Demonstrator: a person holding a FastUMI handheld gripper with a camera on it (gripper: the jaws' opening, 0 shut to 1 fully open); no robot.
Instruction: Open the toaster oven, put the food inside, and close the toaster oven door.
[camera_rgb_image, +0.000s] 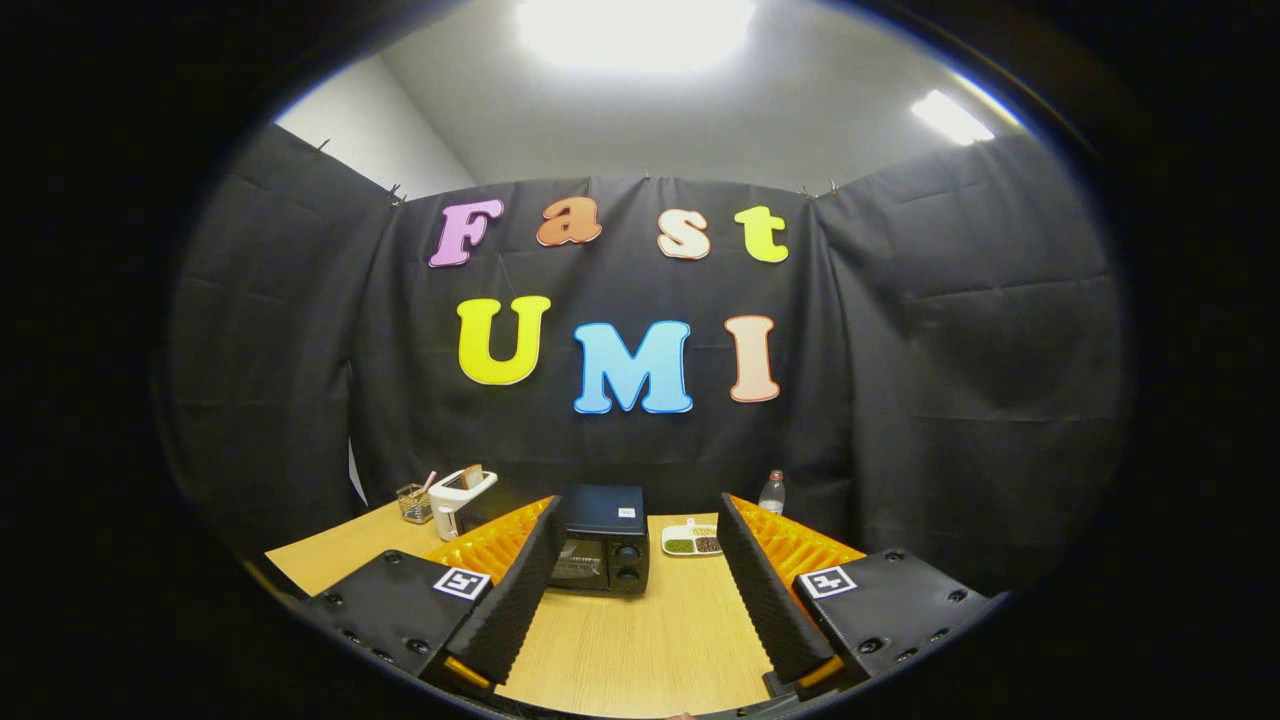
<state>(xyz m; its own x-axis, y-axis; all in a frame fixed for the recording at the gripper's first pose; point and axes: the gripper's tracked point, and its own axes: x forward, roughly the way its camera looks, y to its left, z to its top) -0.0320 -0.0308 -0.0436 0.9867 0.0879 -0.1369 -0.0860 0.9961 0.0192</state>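
A small black toaster oven (603, 540) stands on the wooden table (640, 640), its glass door shut and two knobs on its right side. To the oven's right lies a white divided plate of food (692, 540) with green and brown portions. My gripper (635, 540) is wide open, held well back from the oven. The oven sits beyond the fingertips, close to the left finger (515, 590), whose tip overlaps its left edge. Nothing is between the fingers.
A white appliance (460, 495) and a small mesh cup with pens (413, 503) stand at the table's back left. A clear bottle (771, 492) stands at the back right, behind the right finger. Black cloth walls close in the booth.
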